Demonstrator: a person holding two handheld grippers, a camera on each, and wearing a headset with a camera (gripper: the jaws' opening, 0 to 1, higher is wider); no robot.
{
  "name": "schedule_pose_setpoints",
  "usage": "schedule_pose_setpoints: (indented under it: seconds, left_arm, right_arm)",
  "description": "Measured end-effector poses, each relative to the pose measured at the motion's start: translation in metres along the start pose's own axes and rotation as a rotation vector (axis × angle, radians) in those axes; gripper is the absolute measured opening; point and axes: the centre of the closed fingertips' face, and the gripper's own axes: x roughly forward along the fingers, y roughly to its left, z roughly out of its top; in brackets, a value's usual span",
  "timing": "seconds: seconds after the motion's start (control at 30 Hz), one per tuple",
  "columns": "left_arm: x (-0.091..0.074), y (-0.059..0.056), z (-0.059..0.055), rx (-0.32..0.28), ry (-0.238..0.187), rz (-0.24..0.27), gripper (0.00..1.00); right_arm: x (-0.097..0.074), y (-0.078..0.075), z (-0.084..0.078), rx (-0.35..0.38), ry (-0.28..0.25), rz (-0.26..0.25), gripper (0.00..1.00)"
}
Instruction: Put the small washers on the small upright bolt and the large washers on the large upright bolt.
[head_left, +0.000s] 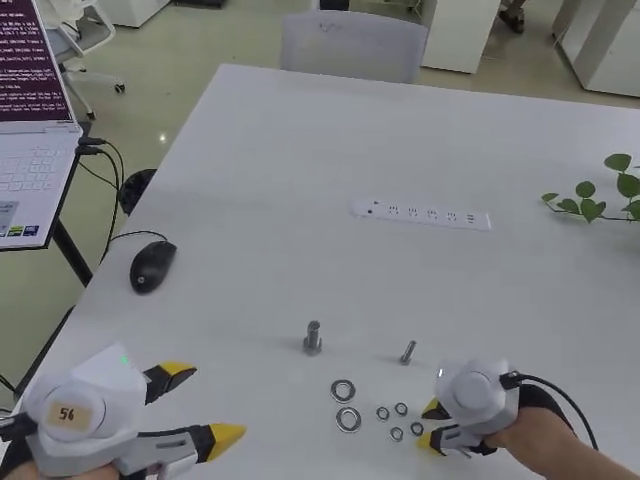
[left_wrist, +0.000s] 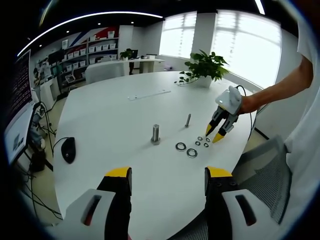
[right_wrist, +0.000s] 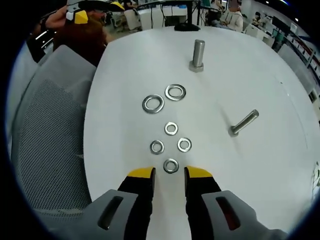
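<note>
Your right claw at the small washers
Its tips sit slightly spread, one washer just ahead between them; your left claw gapes wide.

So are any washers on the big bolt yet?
No, the big bolt stands bare; both big washers lie flat on the table.
</note>
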Motion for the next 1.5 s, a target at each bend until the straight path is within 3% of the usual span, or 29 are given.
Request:
schedule_pose_setpoints:
  seconds: [0.4,0.8,1.23,1.5]
  left_arm:
    - [-0.002,0.0017,-0.0002,-0.009,-0.007,0.006,0.58]
    - [0.0012,-0.0018,-0.0001,-0.001,-0.005,-0.005,0.58]
    - [0.003,-0.0049,0.0042,0.015,-0.008,-0.013,0.58]
    - [0.0022,-0.0061,0.003,0.022,-0.003,-0.014,0.58]
  right_arm:
    - [-0.0007,-0.0031,0.0002,-0.087,0.044,-0.021,0.2]
    - [0.0006,-0.001,0.0011,-0.115,0.065,-0.026,0.18]
    - [0.0015,-0.0009,0.0012,-0.128,0.086,-0.032,0.15]
    - [0.0009,-0.0014,0.0019,-0.071,0.082,-0.049,0.14]
